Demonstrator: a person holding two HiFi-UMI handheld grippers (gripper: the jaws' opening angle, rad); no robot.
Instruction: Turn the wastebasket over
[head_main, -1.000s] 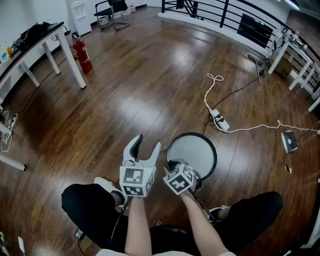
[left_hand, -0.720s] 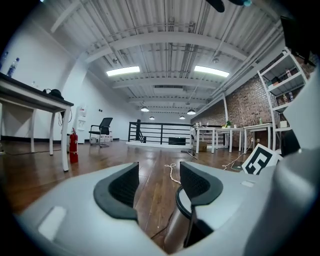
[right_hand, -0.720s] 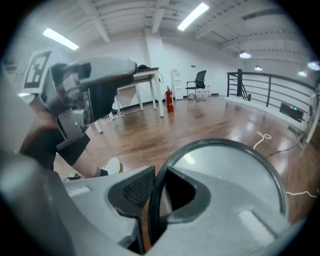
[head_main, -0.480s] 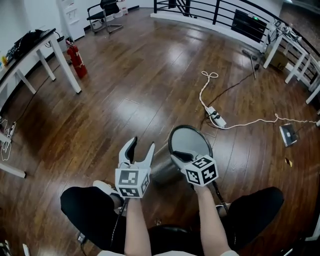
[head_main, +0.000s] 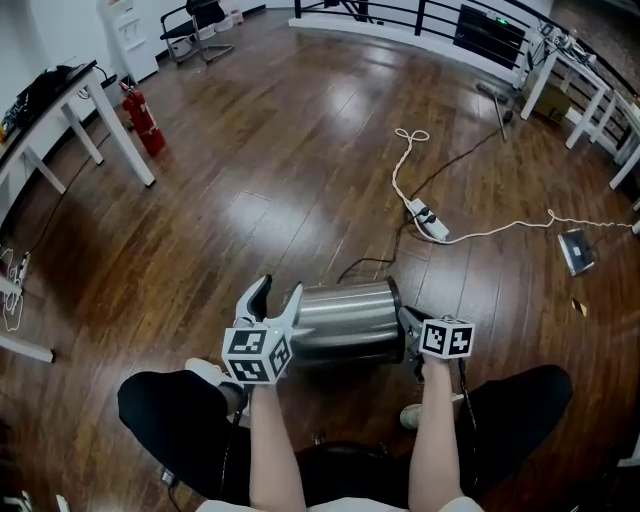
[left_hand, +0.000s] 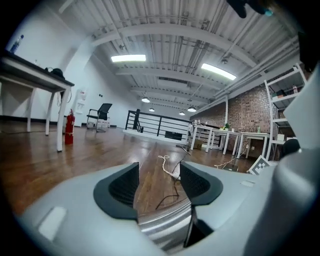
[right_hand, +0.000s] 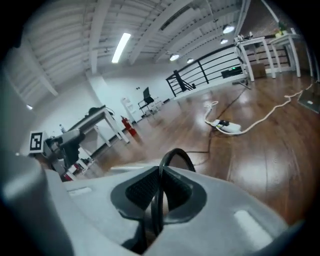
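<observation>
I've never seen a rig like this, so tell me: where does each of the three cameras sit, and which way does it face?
Head view: on the person's head, facing steeply down at the floor; shows forearms, legs, left gripper, right gripper, wastebasket lying sideways.
Left gripper view: on the left gripper, facing across the room between its open jaws; steel wastebasket wall beneath.
Right gripper view: on the right gripper, facing along jaws closing on the wastebasket's black rim.
Shared: all three show the wastebasket.
</observation>
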